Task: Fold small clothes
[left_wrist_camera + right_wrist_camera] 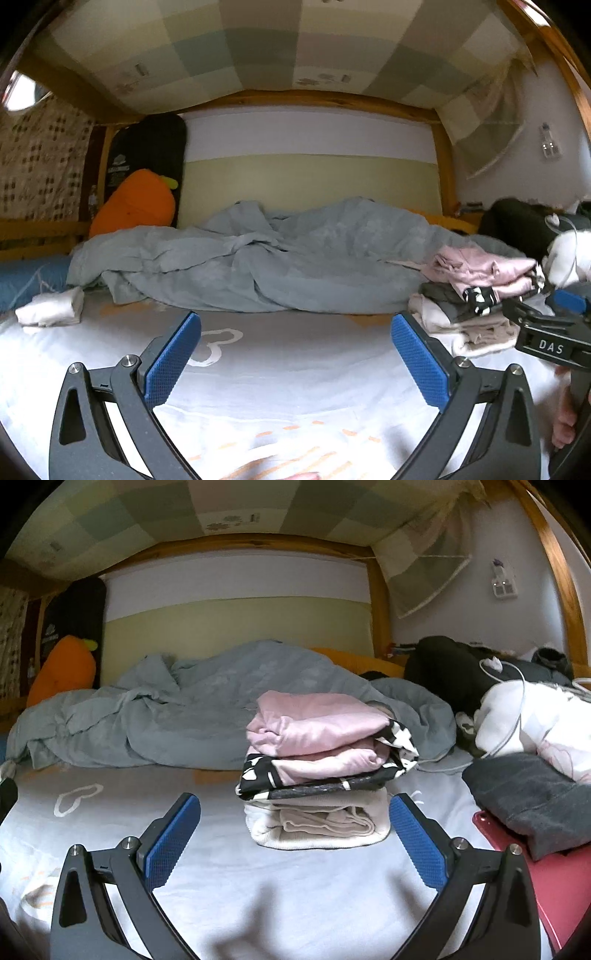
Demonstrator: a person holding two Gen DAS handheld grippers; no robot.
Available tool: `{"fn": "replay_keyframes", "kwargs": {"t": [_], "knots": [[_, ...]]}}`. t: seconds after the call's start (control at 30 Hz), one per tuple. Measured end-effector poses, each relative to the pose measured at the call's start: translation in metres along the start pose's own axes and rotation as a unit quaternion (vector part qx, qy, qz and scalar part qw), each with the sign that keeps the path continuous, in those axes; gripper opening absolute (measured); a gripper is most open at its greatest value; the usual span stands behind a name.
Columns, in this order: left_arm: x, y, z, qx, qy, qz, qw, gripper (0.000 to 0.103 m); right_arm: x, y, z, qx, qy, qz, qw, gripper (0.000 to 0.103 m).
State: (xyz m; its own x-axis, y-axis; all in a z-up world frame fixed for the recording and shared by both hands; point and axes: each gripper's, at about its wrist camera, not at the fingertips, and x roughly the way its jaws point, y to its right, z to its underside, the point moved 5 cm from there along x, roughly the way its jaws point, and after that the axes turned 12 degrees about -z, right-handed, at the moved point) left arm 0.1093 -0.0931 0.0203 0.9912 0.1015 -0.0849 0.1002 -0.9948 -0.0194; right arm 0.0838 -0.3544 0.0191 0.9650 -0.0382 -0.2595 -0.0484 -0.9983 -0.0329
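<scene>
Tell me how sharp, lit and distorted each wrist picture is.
Left wrist view: heavy fisheye bending of the bed frame; the background is slightly soft, and the left hand-held gripper is sharp and open. Right wrist view: same curvature; the folded stack is crisp, and a soft dark shadow falls on the sheet under the open right hand-held gripper.

"DAS" stands in white letters on the right claw [554, 317]; the black bag's [147, 155] print is unreadable.
</scene>
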Motion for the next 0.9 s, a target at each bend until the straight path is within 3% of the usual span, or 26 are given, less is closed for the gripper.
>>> {"fn": "replay_keyframes", "kwargs": {"t": [0.27,0.9], "knots": [[-0.013,0.010,-0.003,0.031,0.033,-0.018,0.9988,0.103,-0.002,0.003,-0.001,0.010,0.004,0.009,1.000,0.102],[-0.006,0.004,-0.001,0.022,0.016,-0.019,0.9995,0.103,-0.004,-0.006,-0.001,-0.011,0.009,0.017,1.000,0.102]]}}
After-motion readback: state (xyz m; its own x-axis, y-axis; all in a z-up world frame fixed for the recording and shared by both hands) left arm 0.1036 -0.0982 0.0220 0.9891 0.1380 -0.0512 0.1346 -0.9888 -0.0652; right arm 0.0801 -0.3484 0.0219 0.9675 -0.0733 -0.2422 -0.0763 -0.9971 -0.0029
